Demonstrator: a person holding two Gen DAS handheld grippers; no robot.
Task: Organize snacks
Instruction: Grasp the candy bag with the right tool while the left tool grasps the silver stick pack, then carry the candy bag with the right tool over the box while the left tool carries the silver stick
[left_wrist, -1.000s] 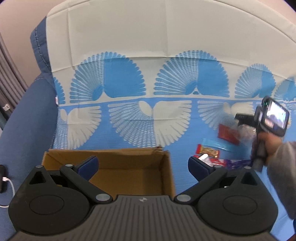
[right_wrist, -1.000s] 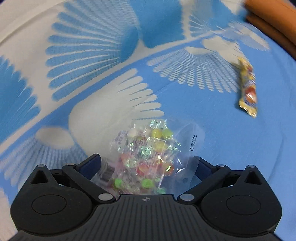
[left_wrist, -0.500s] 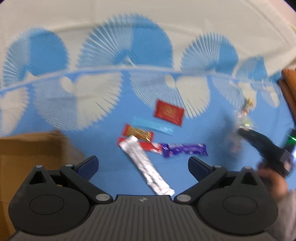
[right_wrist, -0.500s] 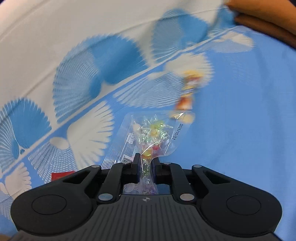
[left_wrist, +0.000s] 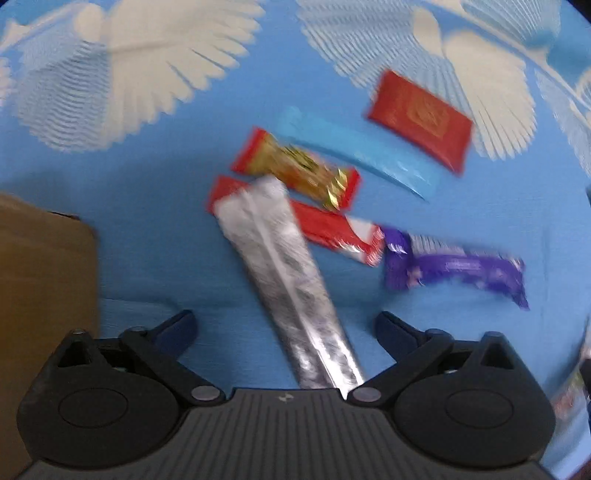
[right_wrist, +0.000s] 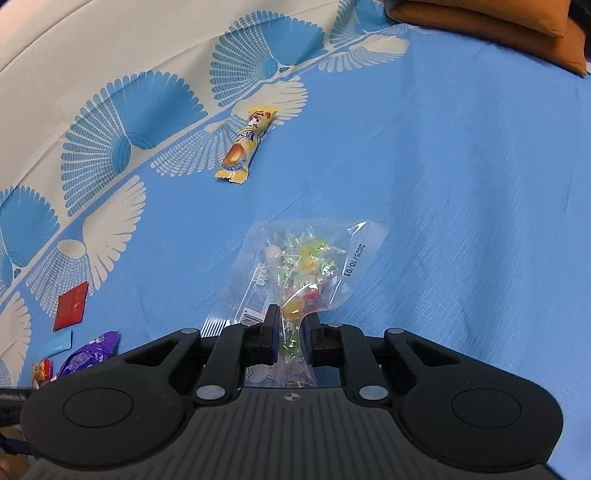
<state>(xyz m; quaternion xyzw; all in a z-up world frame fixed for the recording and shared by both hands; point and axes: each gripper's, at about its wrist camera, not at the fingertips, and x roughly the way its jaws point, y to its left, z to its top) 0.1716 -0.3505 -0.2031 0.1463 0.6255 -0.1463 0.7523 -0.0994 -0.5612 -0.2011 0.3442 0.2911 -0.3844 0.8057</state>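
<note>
My left gripper is open, low over the blue cloth, with a long silver snack packet lying between its fingers. Beyond it lie a red-and-gold bar, a red-and-white bar, a purple bar, a light blue bar and a red flat packet. My right gripper is shut on a clear bag of mixed candies, held above the cloth. A yellow snack bar lies farther off.
A brown cardboard box stands at the left of the left wrist view. An orange-brown cushion lies at the far right. The red packet and purple bar show at the left of the right wrist view.
My left gripper swung right from the box and dropped down over the silver packet. My right gripper shut on the candy bag and lifted it off the cloth.
</note>
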